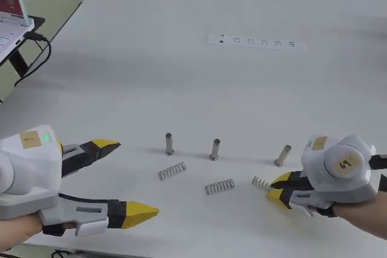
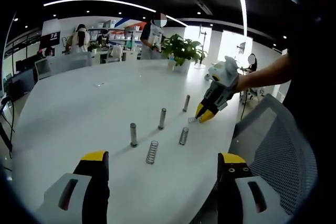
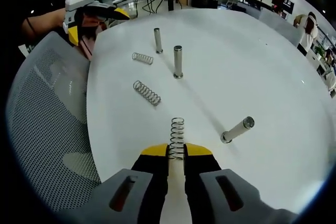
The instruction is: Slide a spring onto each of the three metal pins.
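Note:
Three metal pins stand in a row on the white table [image 1: 181, 83]: left pin [image 1: 169, 144], middle pin [image 1: 215, 148] and right pin [image 1: 282, 155], which leans. Two springs lie loose in front of them, one [image 1: 172, 171] by the left pin and one [image 1: 219, 186] by the middle pin. My right gripper [image 1: 275, 189] is shut on the end of the third spring [image 3: 177, 132], low over the table just before the leaning pin [image 3: 237, 129]. At the table's near left, my left gripper [image 1: 130, 179] is open and holds nothing; its yellow fingertips [image 2: 94, 158] stand wide apart.
A white power strip [image 1: 254, 42] lies farther back on the table. A laptop [image 1: 9, 10] with a black cable sits at the far left edge. A grey mesh chair [image 3: 47, 103] stands at the near edge. People and a potted plant [image 2: 181, 51] are beyond the far side.

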Tool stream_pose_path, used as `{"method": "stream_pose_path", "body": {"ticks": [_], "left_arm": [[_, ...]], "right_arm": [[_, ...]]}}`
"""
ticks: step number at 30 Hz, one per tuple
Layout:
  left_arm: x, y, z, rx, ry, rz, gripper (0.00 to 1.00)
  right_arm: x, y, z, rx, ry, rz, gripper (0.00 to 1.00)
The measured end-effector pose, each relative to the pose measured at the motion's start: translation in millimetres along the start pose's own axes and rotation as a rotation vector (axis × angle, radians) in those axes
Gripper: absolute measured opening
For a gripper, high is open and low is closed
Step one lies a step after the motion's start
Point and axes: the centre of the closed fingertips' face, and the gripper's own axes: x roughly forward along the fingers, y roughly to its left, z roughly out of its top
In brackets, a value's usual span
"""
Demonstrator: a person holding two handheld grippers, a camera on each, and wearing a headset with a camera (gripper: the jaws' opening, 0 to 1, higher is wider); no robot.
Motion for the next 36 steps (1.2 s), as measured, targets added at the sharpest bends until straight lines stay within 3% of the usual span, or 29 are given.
{"method": "stream_pose_path", "body": {"ticks": [5,12,15,17,19,22,25,32,36], "left_arm": [[1.8,-1.7,-2.9,0.002,0.005,-0.007,0.81],[5.5,-8.2,2.7,0.014,-0.001,-0.027,0.8],[7.1,-15.1,3.4,0.017,0.001,-0.058,0.72],[8.9,-19.1,3.1,0.017,0.004,-0.068,0.72],[10.5,-24.6,4.1,0.017,0.003,-0.088,0.71],[14.6,-42.8,9.0,0.005,-0.004,-0.168,0.69],[19.4,-53.5,14.6,0.021,-0.01,-0.211,0.64],[37.6,-66.1,26.0,0.021,-0.034,-0.281,0.6],[50.1,-72.9,27.1,0.054,-0.033,-0.313,0.57]], "right_arm": [[-4.9,0.2,1.7,-0.011,-0.005,-0.004,0.08],[-15.6,2.6,5.6,-0.027,-0.012,-0.005,0.08],[-20.6,5.1,8.4,-0.044,-0.018,-0.004,0.08],[-22.5,5.6,9.6,-0.049,-0.022,-0.004,0.08],[-25.3,8.0,11.3,-0.056,-0.027,0.0,0.08],[-29.7,11.2,12.2,-0.077,-0.026,0.005,0.08],[-34.3,13.6,17.2,-0.082,-0.041,0.016,0.08],[-43.9,16.1,30.1,-0.09,-0.084,0.04,0.08],[-46.9,21.4,36.4,-0.108,-0.119,0.066,0.08]]}}
